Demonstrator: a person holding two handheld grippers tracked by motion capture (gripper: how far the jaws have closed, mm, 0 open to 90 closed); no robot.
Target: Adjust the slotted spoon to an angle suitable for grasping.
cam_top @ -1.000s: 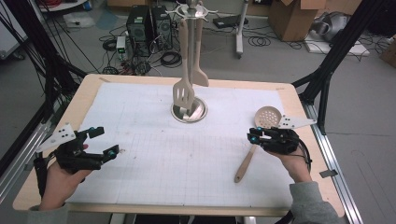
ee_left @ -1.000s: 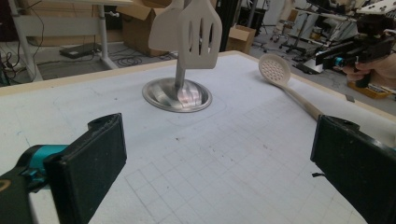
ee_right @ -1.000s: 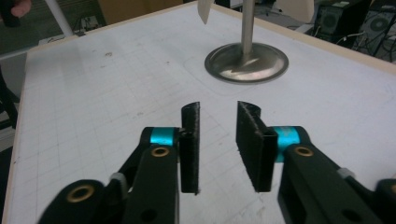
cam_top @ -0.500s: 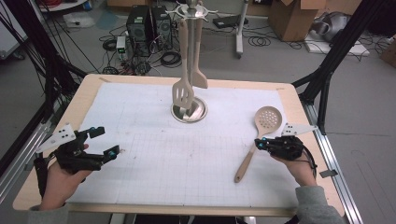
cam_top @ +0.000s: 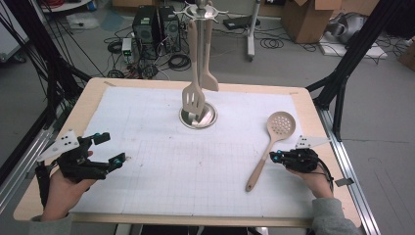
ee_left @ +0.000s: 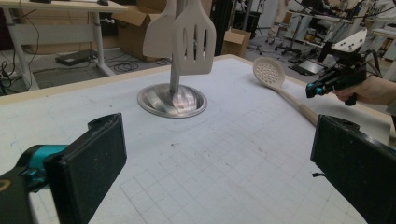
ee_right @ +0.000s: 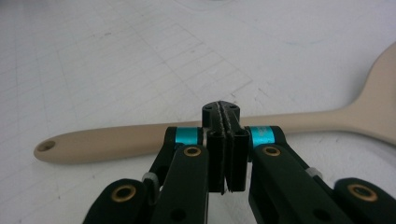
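Note:
A beige slotted spoon (cam_top: 281, 123) lies flat on the white grid mat at the right, handle toward the near edge. My right gripper (cam_top: 273, 156) rests low just right of the handle, jaws pressed together with nothing between them. In the right gripper view the shut right gripper (ee_right: 226, 116) points at the spoon handle (ee_right: 140, 137), which lies across just beyond the tips. My left gripper (cam_top: 111, 148) hovers at the near left, open wide and empty. The left gripper view looks between the jaws of the left gripper (ee_left: 219, 172) toward the spoon (ee_left: 268, 74) and the right gripper (ee_left: 314, 89).
A metal utensil stand with a round base (cam_top: 198, 117) stands at the mat's far centre. Two beige spatulas (cam_top: 193, 100) hang from it, the slotted one (ee_left: 195, 42) in front. The wooden table edge (cam_top: 313, 105) frames the mat; black frame posts flank both sides.
The right gripper has sunk toward the table beside the spoon handle and its jaws have closed on nothing. The spoon and the left gripper have stayed put.

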